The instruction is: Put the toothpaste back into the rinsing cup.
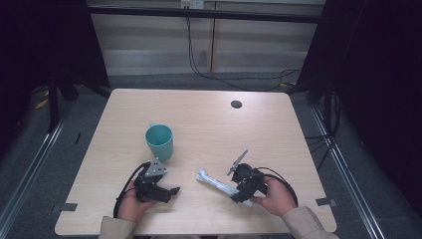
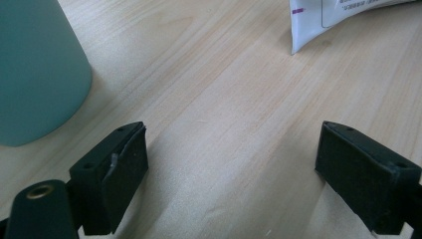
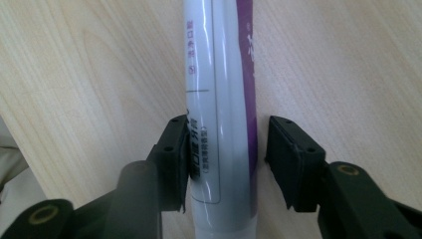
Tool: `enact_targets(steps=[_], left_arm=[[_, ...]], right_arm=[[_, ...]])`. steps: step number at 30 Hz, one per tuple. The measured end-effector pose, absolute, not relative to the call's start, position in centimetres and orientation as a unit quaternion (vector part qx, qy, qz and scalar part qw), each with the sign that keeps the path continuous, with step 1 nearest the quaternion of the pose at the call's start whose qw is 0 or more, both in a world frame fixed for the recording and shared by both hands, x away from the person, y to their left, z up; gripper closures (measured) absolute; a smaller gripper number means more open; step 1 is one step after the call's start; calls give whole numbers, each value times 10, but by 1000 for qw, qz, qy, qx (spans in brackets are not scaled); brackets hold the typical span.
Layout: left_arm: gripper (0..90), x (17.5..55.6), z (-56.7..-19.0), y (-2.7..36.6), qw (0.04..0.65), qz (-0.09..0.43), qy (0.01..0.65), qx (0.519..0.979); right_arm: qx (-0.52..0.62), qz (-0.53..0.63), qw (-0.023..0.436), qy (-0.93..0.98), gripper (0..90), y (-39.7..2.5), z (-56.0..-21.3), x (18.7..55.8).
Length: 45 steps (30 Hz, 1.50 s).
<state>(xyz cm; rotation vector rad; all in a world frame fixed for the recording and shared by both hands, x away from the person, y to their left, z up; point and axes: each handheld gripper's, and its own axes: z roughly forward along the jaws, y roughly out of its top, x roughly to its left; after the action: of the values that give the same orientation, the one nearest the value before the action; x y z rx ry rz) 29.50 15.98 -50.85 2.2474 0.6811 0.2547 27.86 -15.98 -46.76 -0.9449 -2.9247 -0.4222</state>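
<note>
White tube [image 3: 221, 99] lies between right claw [image 3: 226, 159] jaws.

Wooden table [image 1: 199, 107] — teal mug [image 1: 159, 141], white tube [image 1: 215, 182]

Person wears beige long sleeves, cuffs showing at both wrists in the high view.

L gripper [image 1: 171, 190]: matte black body, black cable looping back round the hand, grey three-cornered plate on top w/ small holes. In the left gripper view its 2 jaws are chunky black rectangular blocks w/ small round screw recesses; the left block's inner pad has a peeling edge strip. A black rounded arm carries a brass-coloured ring insert at bottom left.

R gripper [image 1: 240, 196]: same black build, black cable loop behind the hand, grey plate seen edge-on. Right gripper view: 2 black blocks w/ screw holes, black link arms w/ brass inserts either side.
</note>
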Motion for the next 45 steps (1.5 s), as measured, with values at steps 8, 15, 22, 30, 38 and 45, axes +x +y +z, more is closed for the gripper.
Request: enact_targets(steps=[8,15,22,30,38,45], left_arm=[[128,295,-508,160,378,101,266,881],[128,295,-508,160,379,101,265,881],[133,295,-508,160,378,102,266,881],[133,295,-508,160,378,102,266,881],[140,294,-508,161,376,108,266,881],[157,292,-505,160,367,100,269,885]], right_arm=[[-306,-117,30,-944,689,-156,-466,281],[-326,-124,32,-937,726,-158,-465,280],[-327,-125,8,-937,731,-157,-464,280],[-338,-151,3,-929,731,-167,-461,281],[-349,-172,-8,-921,731,-169,-454,283],[-360,-194,-23,-912,731,-171,-447,288]])
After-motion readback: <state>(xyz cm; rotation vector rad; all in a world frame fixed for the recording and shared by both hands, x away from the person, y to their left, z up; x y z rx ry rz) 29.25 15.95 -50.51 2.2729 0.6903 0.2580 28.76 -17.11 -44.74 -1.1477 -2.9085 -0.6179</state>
